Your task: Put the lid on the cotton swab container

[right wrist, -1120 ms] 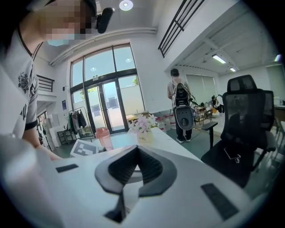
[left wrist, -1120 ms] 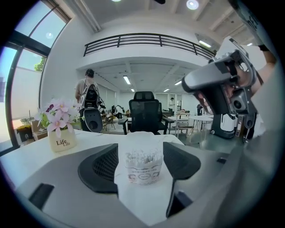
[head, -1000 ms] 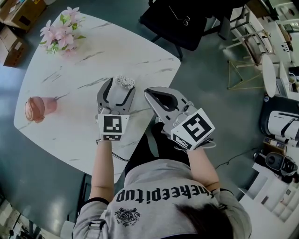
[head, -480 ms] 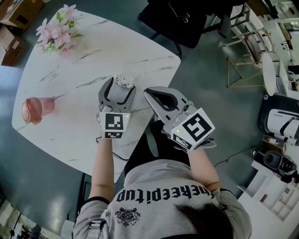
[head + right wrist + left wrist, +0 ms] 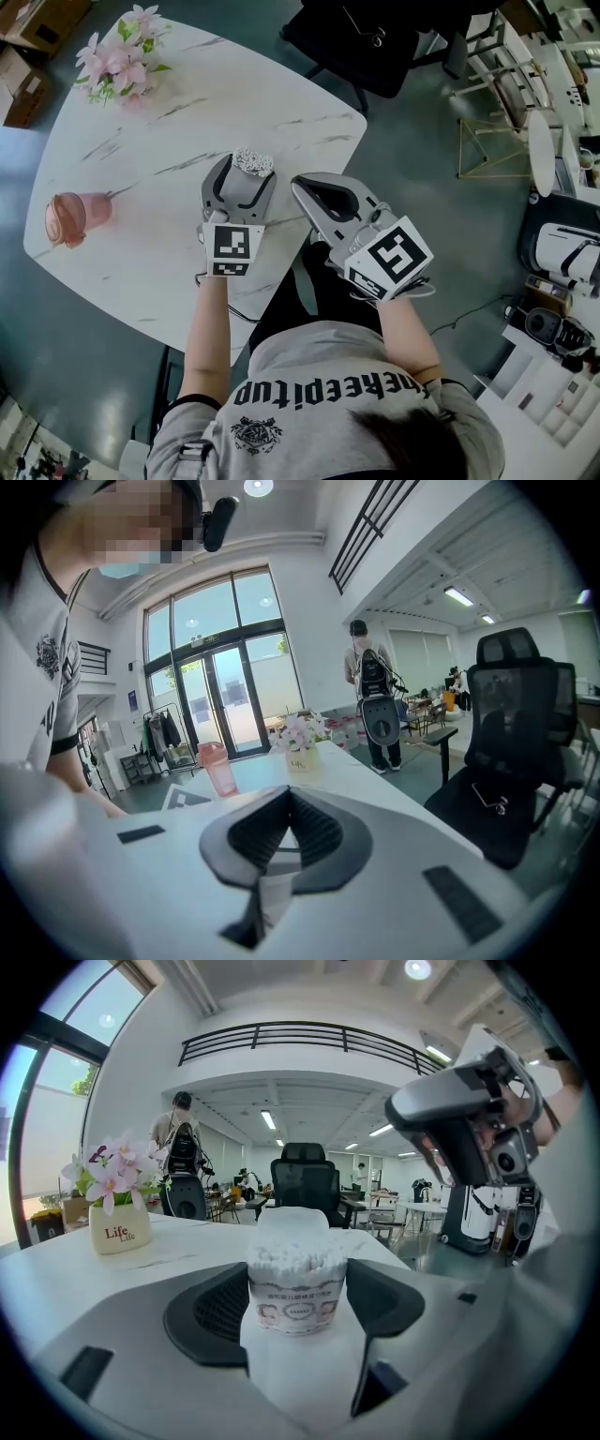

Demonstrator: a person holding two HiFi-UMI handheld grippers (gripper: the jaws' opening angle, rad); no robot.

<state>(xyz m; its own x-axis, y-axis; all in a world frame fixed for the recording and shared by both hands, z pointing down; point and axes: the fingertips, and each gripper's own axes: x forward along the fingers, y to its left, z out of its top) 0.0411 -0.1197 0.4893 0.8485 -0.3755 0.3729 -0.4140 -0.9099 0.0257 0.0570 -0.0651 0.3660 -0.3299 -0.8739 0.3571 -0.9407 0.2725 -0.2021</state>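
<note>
Container (image 5: 297,1283) of swabs upright on table (image 5: 141,131), top bare, left gripper (image 5: 240,187) clamped on its sides. Right gripper (image 5: 300,185) pinched closed, empty, at table edge. Pink cup (image 5: 71,216) (probably lid) well apart, far left. Fetching lid and capping both left to do.

White marble table (image 5: 141,197), rounded corners. Pink flowers in a white pot (image 5: 122,61) stand at its far left corner. Black office chair (image 5: 366,47) beyond the far edge; cardboard boxes (image 5: 21,89) on the floor, left.
</note>
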